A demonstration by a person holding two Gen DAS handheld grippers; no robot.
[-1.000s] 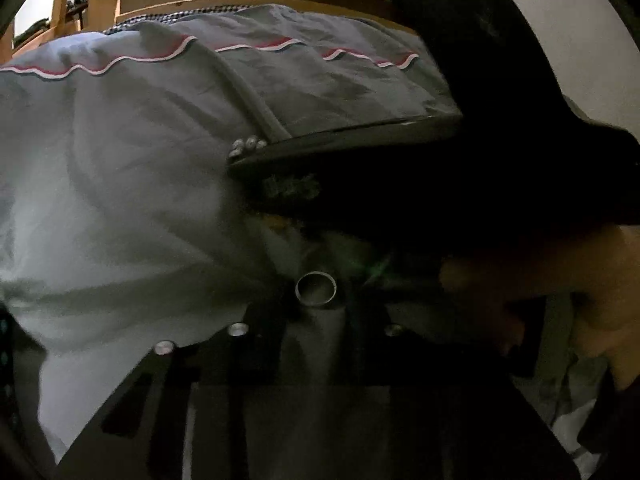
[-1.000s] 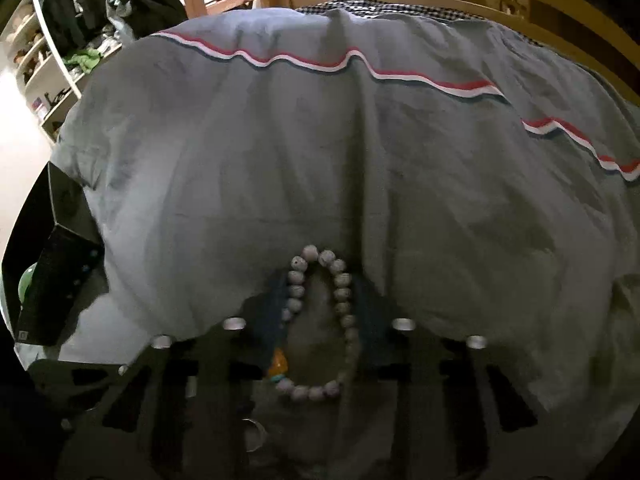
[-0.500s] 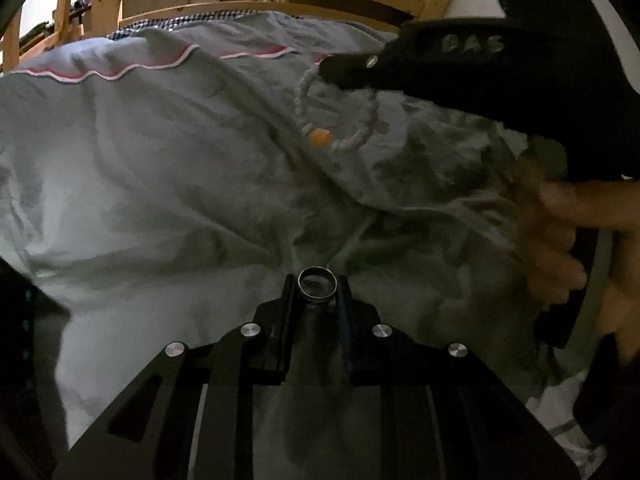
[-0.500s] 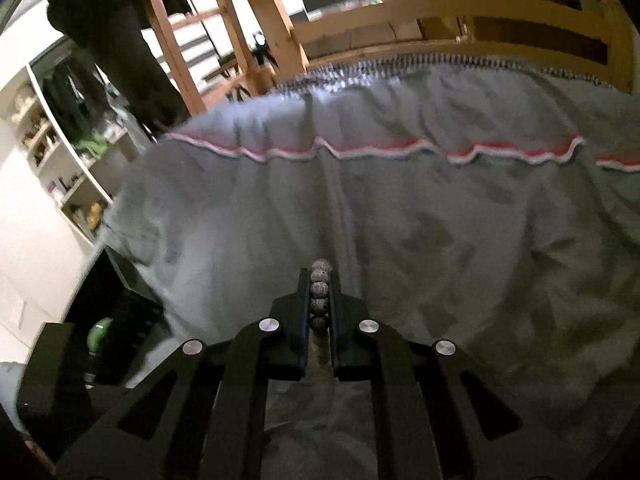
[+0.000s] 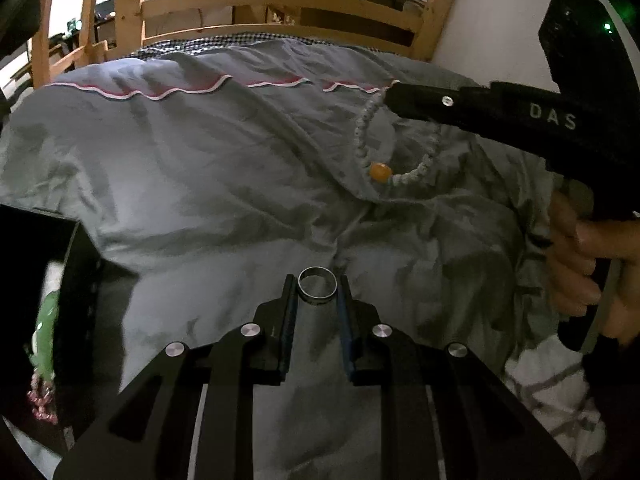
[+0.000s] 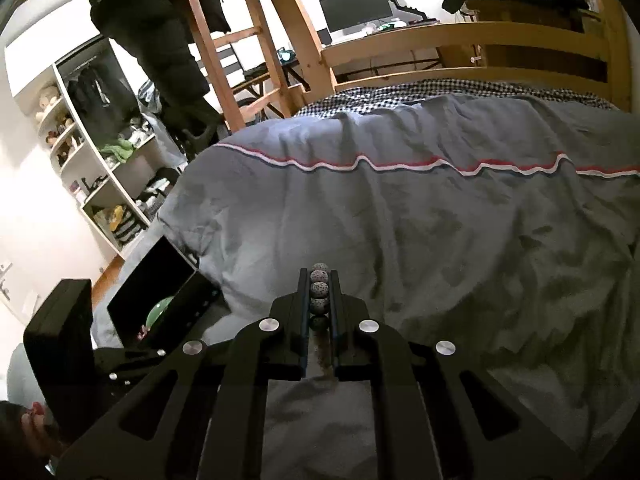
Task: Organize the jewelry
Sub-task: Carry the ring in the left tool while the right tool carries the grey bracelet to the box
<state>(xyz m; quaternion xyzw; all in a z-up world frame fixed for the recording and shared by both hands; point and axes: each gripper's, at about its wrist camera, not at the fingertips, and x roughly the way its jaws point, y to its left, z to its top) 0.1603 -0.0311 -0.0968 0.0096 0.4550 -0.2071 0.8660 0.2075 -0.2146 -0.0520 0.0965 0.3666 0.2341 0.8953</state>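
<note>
I am now holding the beaded bracelet (image 5: 374, 148) lifted off the duvet (image 5: 200, 168) in my right gripper (image 6: 319, 300), ring (image 5: 318, 285) pinched in my left gripper (image 5: 318, 292), both ready for the black box (image 6: 160, 304).

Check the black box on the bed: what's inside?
Inside the open black box, a green bangle and pink beaded piece show. The left gripper and the dark interior hide the rest.

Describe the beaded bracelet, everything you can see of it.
The beaded bracelet is a loop of small pale, speckled round beads with one orange bead at its low end. It hangs clear of the grey duvet, pinched at the top by the right gripper, whose shut fingers clamp a row of four beads.
</note>
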